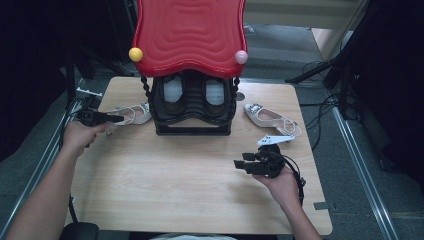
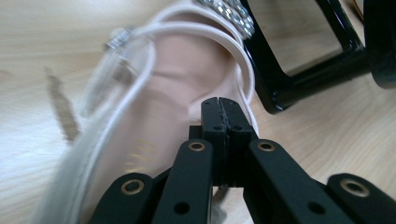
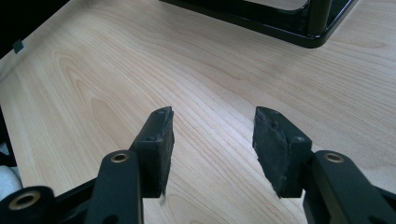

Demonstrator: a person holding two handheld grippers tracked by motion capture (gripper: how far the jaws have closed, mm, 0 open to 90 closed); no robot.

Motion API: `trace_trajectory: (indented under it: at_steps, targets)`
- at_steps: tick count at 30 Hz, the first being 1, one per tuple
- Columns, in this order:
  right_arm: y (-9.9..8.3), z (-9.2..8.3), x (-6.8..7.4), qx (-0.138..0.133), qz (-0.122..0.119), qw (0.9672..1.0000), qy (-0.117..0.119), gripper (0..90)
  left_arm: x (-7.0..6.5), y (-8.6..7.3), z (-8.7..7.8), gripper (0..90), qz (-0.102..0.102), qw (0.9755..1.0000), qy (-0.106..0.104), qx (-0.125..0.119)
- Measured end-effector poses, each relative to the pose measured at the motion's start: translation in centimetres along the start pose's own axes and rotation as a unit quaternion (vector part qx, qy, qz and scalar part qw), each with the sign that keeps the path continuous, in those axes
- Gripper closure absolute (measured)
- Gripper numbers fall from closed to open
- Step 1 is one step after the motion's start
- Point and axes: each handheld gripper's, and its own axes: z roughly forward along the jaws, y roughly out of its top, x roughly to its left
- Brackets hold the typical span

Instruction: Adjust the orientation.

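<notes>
My left tool is sitting with its jaws pressed flat together, nothing between them — the tip is hovering over the insole of the white shoe lying on the desk, just left of the black rack. My right tool is waiting with jaws apart over bare wood. I'm judging the risk here: closed jaws may simply nudge the shoe sideways into the rack — or snag its thin strap.

Black two-jaw left gripper and right gripper (brass-ringed pivots), trailing black cables
</notes>
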Motion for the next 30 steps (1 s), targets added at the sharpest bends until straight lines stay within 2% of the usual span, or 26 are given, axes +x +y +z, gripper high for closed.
trace_trajectory:
  at_steps: [2, 4, 7, 9, 14, 16, 21, 27, 30]
  targets:
    - [0.0, 0.0, 0.1, 0.000, 0.000, 1.0000, 0.000, 49.5, -0.3, -0.1, 0.3, 90.0, 0.000, 1.0000, -0.004, 0.001]
    - [0.0, 0.0, 0.1, 0.000, 0.000, 1.0000, 0.000, 49.4, -0.6, -0.1, 0.4, 90.0, 0.000, 1.0000, 0.002, 0.002]
    - [0.0, 0.0, 0.0, -0.002, 0.000, 1.0000, 0.000, 49.4, -0.9, -0.1, 0.5, 90.0, -0.005, 1.0000, -0.005, 0.006]
    - [0.0, 0.0, 0.0, -0.001, 0.001, 1.0000, 0.001, 49.4, -1.1, -0.2, 0.6, 90.0, -0.007, 1.0000, 0.000, 0.005]
    - [0.1, 0.0, 0.1, -0.002, 0.001, 1.0000, 0.001, 49.2, -1.3, -0.4, 0.7, 90.0, -0.027, 0.9996, -0.006, 0.004]
    - [0.1, 0.1, 0.1, -0.002, 0.000, 1.0000, 0.000, 49.2, -1.6, -0.3, 0.7, 90.0, -0.027, 0.9996, 0.000, 0.005]
    - [0.1, 0.1, 0.1, -0.002, 0.001, 1.0000, 0.002, 48.9, -2.3, 0.1, 1.1, 90.0, -0.026, 0.9995, -0.004, 0.016]
    - [0.1, 0.1, 0.1, -0.002, -0.001, 1.0000, 0.001, 48.8, -2.9, 0.3, 1.9, 90.0, -0.038, 0.9991, -0.015, 0.012]
    - [0.1, 0.0, 0.1, -0.003, -0.001, 1.0000, 0.001, 48.7, -3.4, 0.4, 2.1, 90.0, -0.038, 0.9992, -0.009, 0.007]
